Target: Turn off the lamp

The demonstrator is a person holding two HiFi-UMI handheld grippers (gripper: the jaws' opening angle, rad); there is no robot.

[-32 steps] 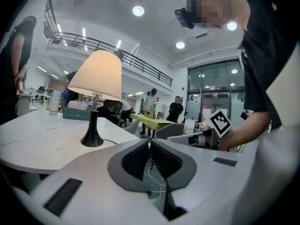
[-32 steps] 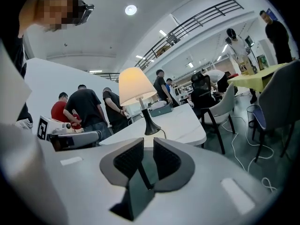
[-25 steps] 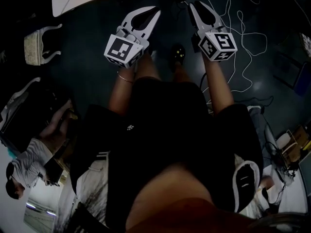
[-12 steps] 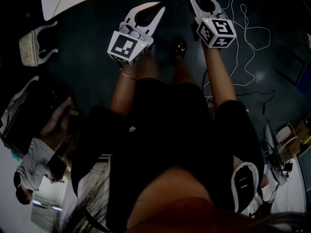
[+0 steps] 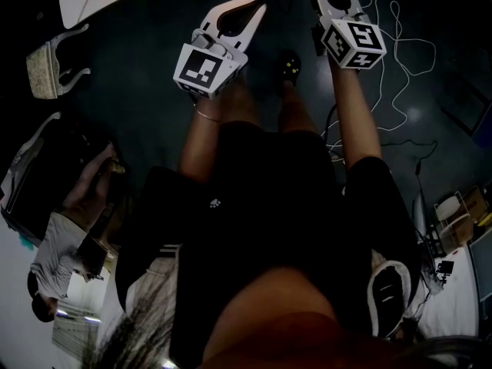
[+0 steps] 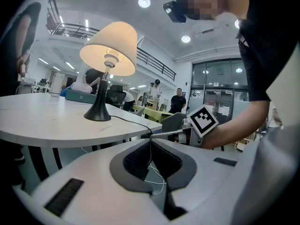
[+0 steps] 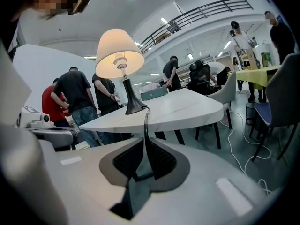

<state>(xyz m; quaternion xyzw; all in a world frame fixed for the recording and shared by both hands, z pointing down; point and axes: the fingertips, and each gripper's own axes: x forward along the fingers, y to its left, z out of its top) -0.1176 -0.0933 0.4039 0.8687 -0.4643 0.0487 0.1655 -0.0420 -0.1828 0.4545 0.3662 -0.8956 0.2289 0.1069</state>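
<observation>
Jaws below lamp [image 6: 108, 48], well short

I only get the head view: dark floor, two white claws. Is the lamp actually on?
Observer: Yes, the left gripper view shows the lamp glowing on a white table.
Operator: What's the right claw grabbing?
Observer: The right gripper has just been closing its jaws on the lamp's cord, about at the table's edge.
Operator: Where does the cord start?
Observer: At the lamp's black base, then it crosses the tabletop to that edge.
</observation>
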